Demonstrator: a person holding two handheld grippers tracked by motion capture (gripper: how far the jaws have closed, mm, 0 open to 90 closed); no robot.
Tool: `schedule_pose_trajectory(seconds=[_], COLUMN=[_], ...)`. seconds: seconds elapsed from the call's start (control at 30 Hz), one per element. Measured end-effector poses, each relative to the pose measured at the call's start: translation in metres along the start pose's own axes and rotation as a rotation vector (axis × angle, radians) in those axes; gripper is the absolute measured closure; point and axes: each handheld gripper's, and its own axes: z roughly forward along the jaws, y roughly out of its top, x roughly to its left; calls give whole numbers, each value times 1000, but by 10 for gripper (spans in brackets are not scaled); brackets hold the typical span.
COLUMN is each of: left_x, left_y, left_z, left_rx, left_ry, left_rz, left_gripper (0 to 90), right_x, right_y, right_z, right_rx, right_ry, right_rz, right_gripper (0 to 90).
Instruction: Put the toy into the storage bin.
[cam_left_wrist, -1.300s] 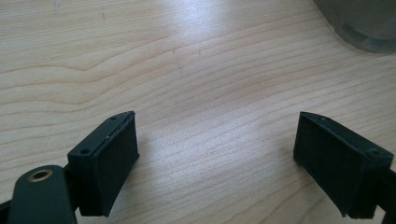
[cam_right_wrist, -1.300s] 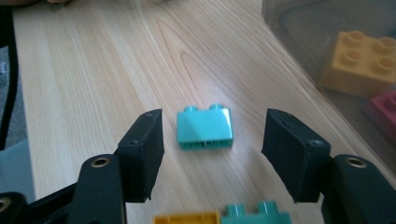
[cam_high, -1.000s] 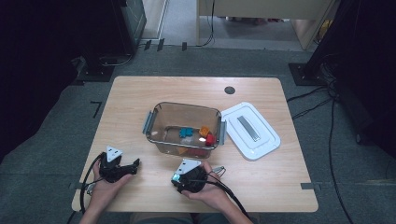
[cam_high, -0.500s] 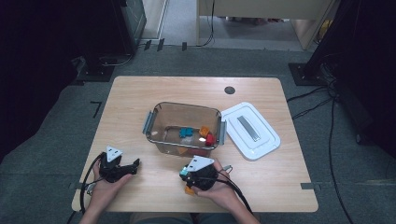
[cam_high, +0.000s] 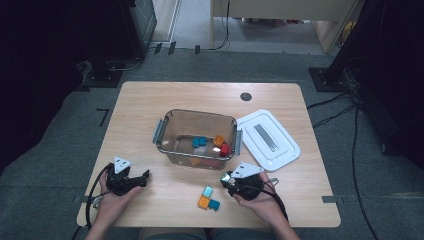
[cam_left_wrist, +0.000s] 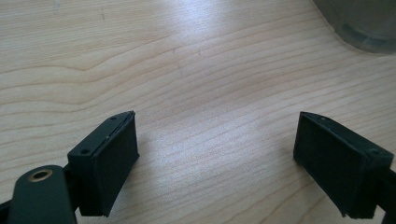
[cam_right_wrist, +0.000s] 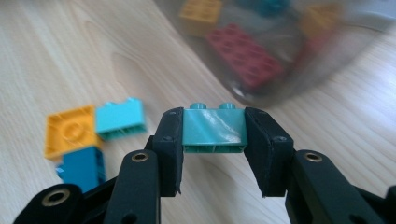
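1. Right gripper (cam_right_wrist: 212, 154) is clamped on a small teal plastic brick (cam_right_wrist: 214, 129), lifted near the clear plastic bin (cam_high: 170, 131), probably heading in.
2. Left gripper (cam_left_wrist: 219, 158) rests wide open and empty, so it's just out of the way.
3. Orange, teal and blue bricks (cam_high: 208, 198) wait on the wooden table (cam_high: 150, 100).

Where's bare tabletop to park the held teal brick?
Free: the wood between the left gripper and the loose bricks, and the far strip behind the clear bin. Crowded: beside the right gripper, which holds the teal brick, with the bin in front and the white lid close by.
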Motion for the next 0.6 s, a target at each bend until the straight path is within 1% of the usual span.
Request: schedule_pose_trajectory(seconds=[0.03, 0.1, 0.13, 0.27, 0.37, 0.4, 0.43, 0.47, 0.5, 0.53, 0.57, 0.6], left_x=[0, 0, 0, 0, 0, 0, 0, 0, 0, 0, 0, 0], left_y=[0, 0, 0, 0, 0, 0, 0, 0, 0, 0, 0, 0], left_z=[0, 0, 0, 0, 0, 0, 0, 0, 0, 0, 0, 0], left_rx=[0, 0, 0, 0, 0, 0, 0, 0, 0, 0, 0, 0], left_ry=[0, 0, 0, 0, 0, 0, 0, 0, 0, 0, 0, 0], left_rz=[0, 0, 0, 0, 0, 0, 0, 0, 0, 0, 0, 0], left_gripper=[135, 135, 135, 135, 135, 135, 135, 135, 134, 134, 135, 135], right_x=[-8, -11, -18, -35, -46, -46, -52, -52, -57, -57, -62, -62], right_y=[-4, -5, -8, -15, -17, -17, -18, -18, -17, -17, -15, -15], right_z=[-7, -9, -15, -27, -34, -34, -38, -38, -43, -43, -47, -47], right_rx=[-1, -2, 2, 3, 14, 14, 18, 18, 20, 20, 29, 29], right_ry=[-17, -24, -42, -74, -89, -89, -91, -91, -95, -95, -98, -98], right_rz=[16, 21, 37, 73, 100, 100, 112, 112, 123, 123, 137, 137], right_gripper=[604, 604, 604, 604, 604, 604, 604, 604, 604, 604, 604, 604])
